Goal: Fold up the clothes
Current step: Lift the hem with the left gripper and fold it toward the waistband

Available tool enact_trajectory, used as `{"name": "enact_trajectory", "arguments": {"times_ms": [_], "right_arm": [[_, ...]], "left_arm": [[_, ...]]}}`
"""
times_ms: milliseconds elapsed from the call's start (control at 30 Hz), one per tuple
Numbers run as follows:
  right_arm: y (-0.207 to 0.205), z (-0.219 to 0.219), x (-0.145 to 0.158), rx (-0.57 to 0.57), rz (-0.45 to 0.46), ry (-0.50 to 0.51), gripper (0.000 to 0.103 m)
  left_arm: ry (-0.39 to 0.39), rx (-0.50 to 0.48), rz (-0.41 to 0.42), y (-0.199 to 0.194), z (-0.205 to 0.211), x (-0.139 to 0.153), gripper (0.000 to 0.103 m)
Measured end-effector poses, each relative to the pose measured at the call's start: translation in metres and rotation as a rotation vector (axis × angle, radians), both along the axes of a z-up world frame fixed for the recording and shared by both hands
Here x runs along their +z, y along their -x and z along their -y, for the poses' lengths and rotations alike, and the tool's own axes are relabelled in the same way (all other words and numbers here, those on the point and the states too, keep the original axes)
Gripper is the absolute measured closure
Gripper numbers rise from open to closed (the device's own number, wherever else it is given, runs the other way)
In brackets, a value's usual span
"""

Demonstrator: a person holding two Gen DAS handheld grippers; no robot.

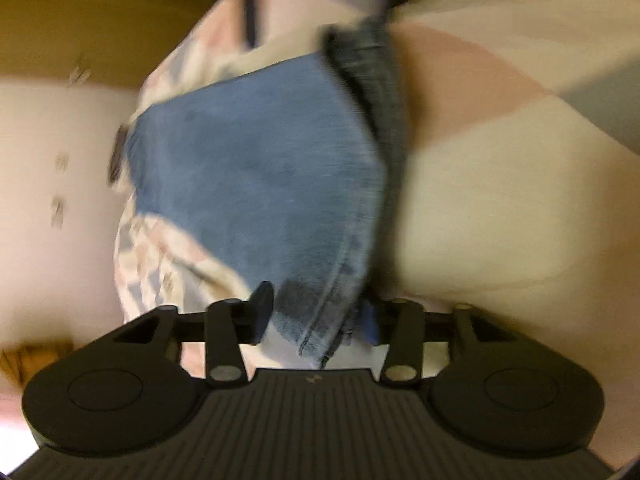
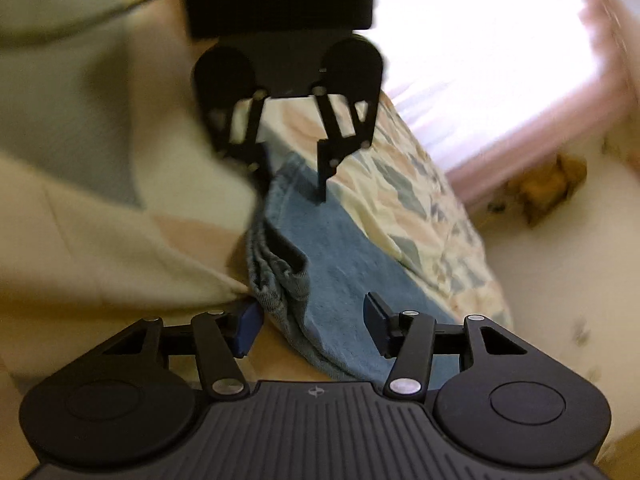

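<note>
A blue denim garment (image 1: pixel 256 168) lies folded on a patterned bedspread (image 1: pixel 480 184). In the left wrist view its near corner runs up between the fingers of my left gripper (image 1: pixel 316 316), whose pads stand on either side of the cloth without clearly pressing it. The right wrist view shows the same denim garment (image 2: pixel 340 248) from its other end. There my right gripper (image 2: pixel 312 324) straddles the bunched near edge, jaws apart, with a gap at the right pad. The left gripper (image 2: pixel 292 180) faces it at the far end, fingertips down on the denim.
The bedspread (image 2: pixel 404 200) has pale cream, pink and grey patches and hangs over the bed's side. Beyond that side lie a light floor (image 2: pixel 560 300) and a brown crumpled object (image 2: pixel 548 184). A dark cable (image 2: pixel 120 8) crosses the bed at upper left.
</note>
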State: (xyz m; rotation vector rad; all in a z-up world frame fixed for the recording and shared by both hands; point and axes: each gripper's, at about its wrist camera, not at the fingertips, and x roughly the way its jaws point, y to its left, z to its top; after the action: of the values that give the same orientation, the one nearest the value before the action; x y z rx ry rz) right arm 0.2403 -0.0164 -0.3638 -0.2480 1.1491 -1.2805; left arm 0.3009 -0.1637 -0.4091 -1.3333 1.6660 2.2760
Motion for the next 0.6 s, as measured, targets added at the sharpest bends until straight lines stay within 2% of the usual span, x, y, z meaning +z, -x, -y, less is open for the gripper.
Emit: {"name": "enact_trajectory", "arguments": {"times_ms": [67, 133, 167, 233, 400, 433, 533, 600], "right_arm": [[0.003, -0.002, 0.005, -0.006, 0.005, 0.019, 0.051], [0.004, -0.005, 0.008, -0.015, 0.006, 0.041, 0.051], [0.005, -0.006, 0.01, -0.016, 0.004, 0.043, 0.051], [0.005, -0.005, 0.01, -0.007, -0.031, 0.035, 0.051], [0.017, -0.001, 0.03, -0.047, 0.066, 0.03, 0.048], [0.017, 0.002, 0.026, -0.033, 0.089, -0.012, 0.048], [0.007, -0.001, 0.006, -0.006, 0.062, -0.068, 0.051], [0.003, 0.005, -0.008, 0.003, 0.046, -0.091, 0.051]], "left_arm": [[-0.037, 0.055, -0.06, 0.01, 0.004, 0.011, 0.06], [-0.069, 0.076, -0.025, 0.016, 0.006, 0.01, 0.06], [-0.057, 0.054, 0.001, 0.013, 0.002, 0.005, 0.06], [-0.029, 0.01, 0.004, 0.008, -0.001, -0.002, 0.064], [-0.137, 0.143, -0.044, 0.029, 0.01, 0.015, 0.064], [-0.134, 0.133, -0.032, 0.029, 0.01, 0.014, 0.064], [-0.104, 0.074, -0.001, 0.02, 0.007, 0.006, 0.064], [-0.114, 0.075, -0.002, 0.014, 0.007, 0.004, 0.064]]}}
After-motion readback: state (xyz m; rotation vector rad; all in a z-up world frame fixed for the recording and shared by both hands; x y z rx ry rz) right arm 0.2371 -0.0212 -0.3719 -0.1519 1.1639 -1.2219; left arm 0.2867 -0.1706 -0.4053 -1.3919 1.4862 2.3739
